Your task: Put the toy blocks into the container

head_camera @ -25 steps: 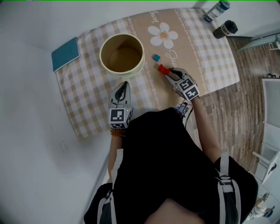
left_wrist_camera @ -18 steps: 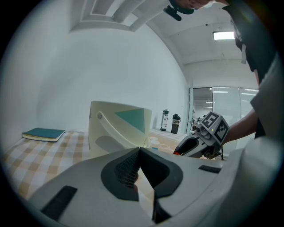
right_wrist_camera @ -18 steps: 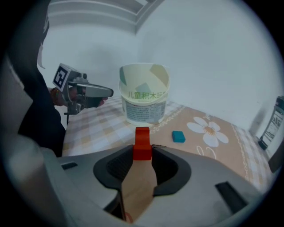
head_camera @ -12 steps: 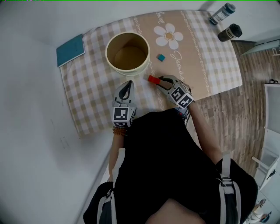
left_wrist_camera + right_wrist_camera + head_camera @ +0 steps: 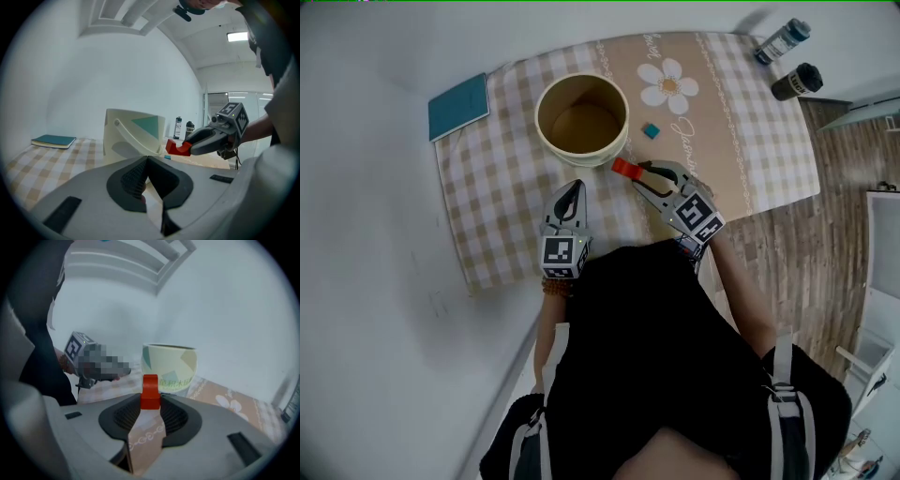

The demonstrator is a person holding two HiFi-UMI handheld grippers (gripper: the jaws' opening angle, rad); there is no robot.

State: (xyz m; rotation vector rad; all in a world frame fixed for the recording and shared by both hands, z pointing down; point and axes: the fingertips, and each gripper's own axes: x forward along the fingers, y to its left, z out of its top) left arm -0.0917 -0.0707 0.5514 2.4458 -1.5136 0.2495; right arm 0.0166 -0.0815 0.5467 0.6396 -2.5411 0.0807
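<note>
Toward the tub (image 5: 581,120) my right gripper (image 5: 643,174) has swung this last second, clamped on the red block (image 5: 624,169) at the tub's 5 o'clock rim (left gripper (image 5: 569,190) sits shut, empty). Pinched by one end, the block could clip the rim and twist free.

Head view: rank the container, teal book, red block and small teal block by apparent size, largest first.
1. container
2. teal book
3. red block, gripped in the right claw, which hides part of it
4. small teal block; the red one is held off the table, nearer the camera, so this last gap is less sure.
</note>
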